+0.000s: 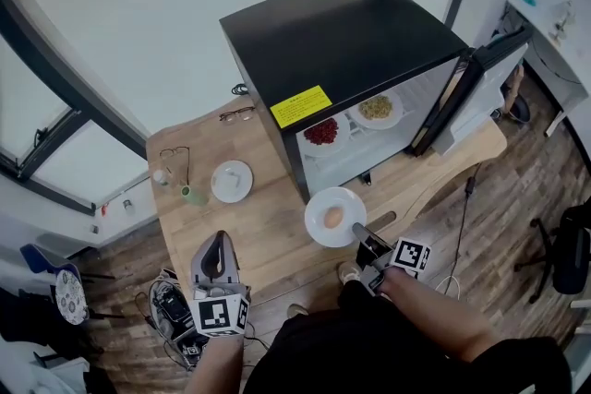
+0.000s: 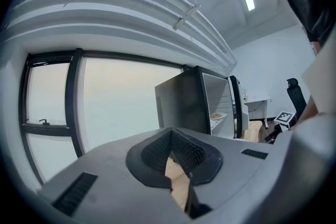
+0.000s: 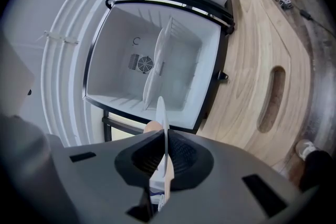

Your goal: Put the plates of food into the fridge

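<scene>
The black fridge [image 1: 342, 41] stands at the 1 o'clock end of the wooden surface [image 1: 268, 240], its door [image 1: 471, 92] swung wide toward 3 o'clock. On its shelf sit a plate of red food [image 1: 332, 149] and, at its 2 o'clock, a plate of yellowish food [image 1: 392, 120]. The right gripper [image 1: 362, 235] has its fingers clamped on the rim of a third white plate [image 1: 319, 231], which carries a pale tan rounded piece of food [image 1: 333, 217]. This plate is held in the air just outside the fridge opening, at 6 o'clock from the shelf. The right gripper view sees it edge-on between the pads, pointing into the white interior. The left gripper [image 1: 219, 244] hovers low at 7 o'clock of the surface, fingers closed together on nothing. A small white plate [image 1: 231, 181] rests on the surface at 9 o'clock from the held plate. A green cup [image 1: 193, 195] and a pair of glasses [image 1: 175, 158] lie just beyond it, toward 9 o'clock.
</scene>
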`<state>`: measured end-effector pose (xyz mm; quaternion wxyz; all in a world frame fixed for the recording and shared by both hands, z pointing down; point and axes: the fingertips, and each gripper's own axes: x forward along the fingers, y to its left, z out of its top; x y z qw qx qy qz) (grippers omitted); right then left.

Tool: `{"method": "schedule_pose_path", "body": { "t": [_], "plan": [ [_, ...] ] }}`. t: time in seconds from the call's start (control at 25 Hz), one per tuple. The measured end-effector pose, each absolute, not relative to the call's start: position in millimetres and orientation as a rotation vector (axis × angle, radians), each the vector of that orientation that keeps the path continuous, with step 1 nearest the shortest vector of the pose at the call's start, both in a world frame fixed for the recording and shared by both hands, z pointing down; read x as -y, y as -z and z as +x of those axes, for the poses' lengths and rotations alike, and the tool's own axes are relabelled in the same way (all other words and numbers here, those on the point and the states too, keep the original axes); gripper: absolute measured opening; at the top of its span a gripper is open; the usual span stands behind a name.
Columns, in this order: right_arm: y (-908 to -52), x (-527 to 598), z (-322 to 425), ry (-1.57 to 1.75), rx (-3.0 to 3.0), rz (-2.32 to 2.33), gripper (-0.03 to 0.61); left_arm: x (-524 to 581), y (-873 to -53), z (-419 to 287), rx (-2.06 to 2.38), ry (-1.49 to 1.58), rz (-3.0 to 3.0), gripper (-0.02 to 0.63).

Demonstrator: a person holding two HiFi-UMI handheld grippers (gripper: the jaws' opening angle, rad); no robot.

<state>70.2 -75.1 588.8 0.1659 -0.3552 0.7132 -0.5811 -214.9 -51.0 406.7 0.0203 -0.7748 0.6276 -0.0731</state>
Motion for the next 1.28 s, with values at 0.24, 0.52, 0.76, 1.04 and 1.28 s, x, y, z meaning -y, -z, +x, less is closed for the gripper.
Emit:
{"method": "schedule_pose_path", "body": {
  "t": [0.24, 0.52, 0.76, 1.04, 1.28],
  "plan": [
    [-594.1, 93.0, 101.1, 1.648, -2.008, -1.040, 0.031, 72.9, -401.3, -191.5, -1.938, 0.224, -2.400, 0.005],
    [-597.5, 119.4, 119.0, 1.667, -1.978, -1.026, 0.031, 95.6, -397.6, -169.9, -1.944, 0.224, -2.380, 0.005],
    [-597.3, 146.0, 126.3, 1.676, -1.993, -0.989, 0.031, 111.6, -398.6, -158.3, -1.979, 0.229, -2.356, 0.005],
    [-608.6, 173.6, 131.6, 1.709, -2.019, -1.022, 0.031, 128.7, -399.7, -157.1, -2.018, 0.228, -2.318, 0.005],
    [-613.6, 196.1, 128.9, 1.733, -2.025, -1.017, 0.032, 140.7, -403.8, -158.6, -2.052, 0.243, -2.297, 0.005]
  ]
}}
